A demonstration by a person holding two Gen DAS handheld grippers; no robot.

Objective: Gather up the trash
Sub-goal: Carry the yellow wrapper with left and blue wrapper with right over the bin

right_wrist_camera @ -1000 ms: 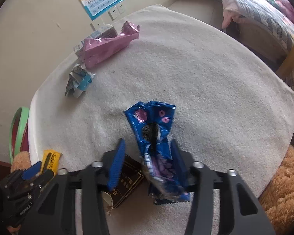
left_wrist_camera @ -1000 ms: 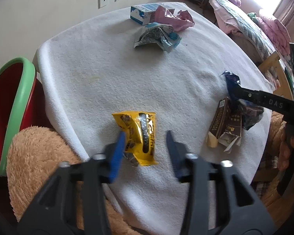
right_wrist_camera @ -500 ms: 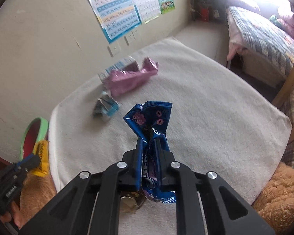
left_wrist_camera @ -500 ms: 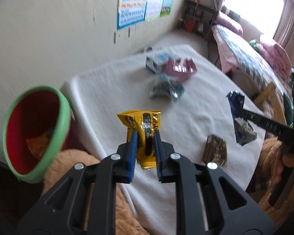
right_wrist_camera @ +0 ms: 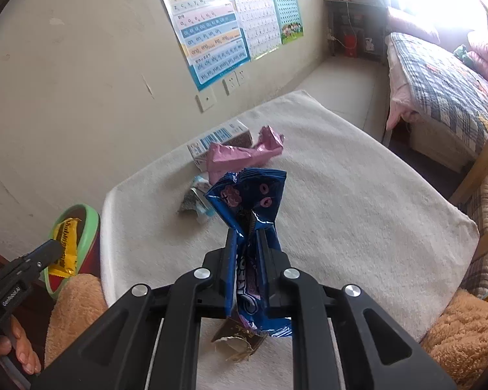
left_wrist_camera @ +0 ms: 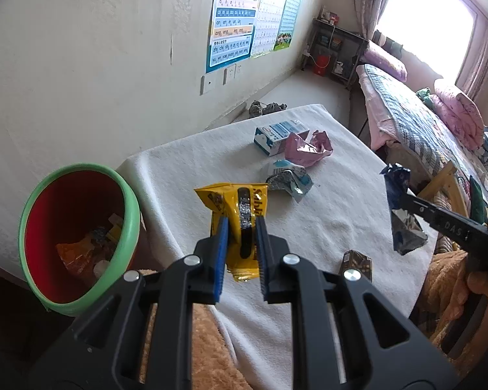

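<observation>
My left gripper [left_wrist_camera: 241, 222] is shut on a yellow snack wrapper [left_wrist_camera: 236, 204], held above the table's near-left corner. Just to its left stands the red bin with a green rim [left_wrist_camera: 127, 201], with several wrappers inside. My right gripper [right_wrist_camera: 246, 234] is shut on a blue cookie wrapper [right_wrist_camera: 250, 195], lifted off the white cloth-covered table [right_wrist_camera: 341, 201]. In the left wrist view that blue wrapper [left_wrist_camera: 397, 182] hangs from the right gripper's finger at the right. The yellow wrapper [right_wrist_camera: 65, 243] shows in front of the bin [right_wrist_camera: 91, 224] in the right wrist view.
On the table lie a blue-white carton [left_wrist_camera: 278, 133], a crumpled pink wrapper [left_wrist_camera: 305, 146], a silver-blue wrapper [left_wrist_camera: 289, 178] and a brown wrapper [left_wrist_camera: 358, 261]. A tan plush surface [right_wrist_camera: 71, 305] sits at the table's near edge. A bed [right_wrist_camera: 445, 91] stands to the right.
Both grippers closed on their wrappers, which lay on the table a second ago, and lifted them. The left gripper now has the bin beside it in view.
</observation>
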